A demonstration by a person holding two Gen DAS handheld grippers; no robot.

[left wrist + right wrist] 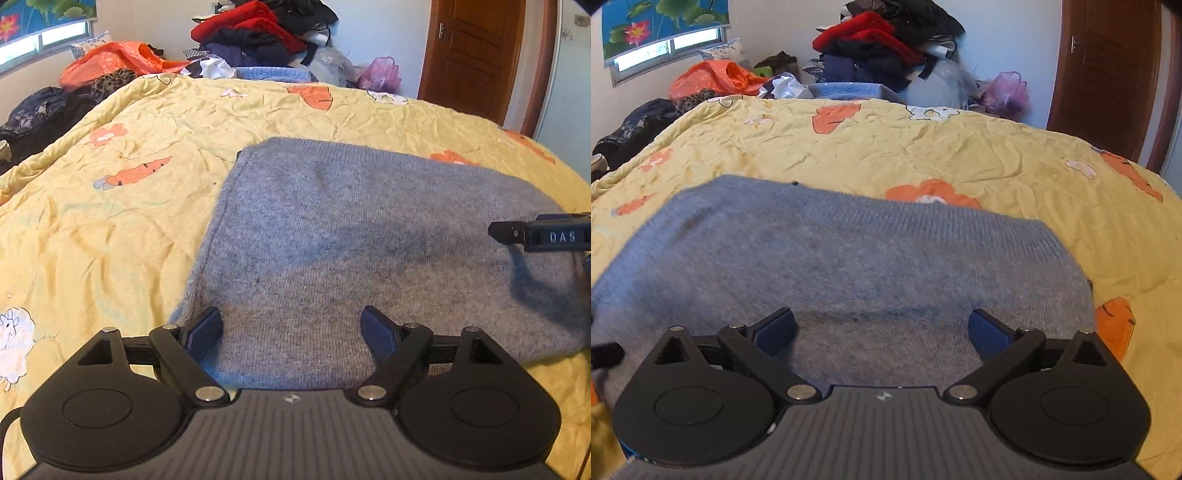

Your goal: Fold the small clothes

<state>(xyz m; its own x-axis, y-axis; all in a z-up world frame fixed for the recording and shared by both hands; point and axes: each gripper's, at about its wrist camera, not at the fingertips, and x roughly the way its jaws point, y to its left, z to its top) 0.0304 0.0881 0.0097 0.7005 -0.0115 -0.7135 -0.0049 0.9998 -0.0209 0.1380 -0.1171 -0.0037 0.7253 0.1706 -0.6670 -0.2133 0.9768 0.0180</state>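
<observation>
My left gripper (291,325) has its fingers (205,328) spread wide over the near edge of the grey sweater (351,229), nothing pinched between them; I can't tell whether the tips touch the knit. My right gripper (882,328) is likewise wide open above the sweater (849,251), fingers (775,330) empty, and its view is smeared by blur. The sweater lies flat and folded on the yellow quilt (110,221) of the bed; its near hem is hidden under both gripper bodies. In the left view, the right gripper's tip (517,232) pokes in, cut off at the edge. Beyond the bed sits a clothes pile (266,33), hard to sort out.
</observation>
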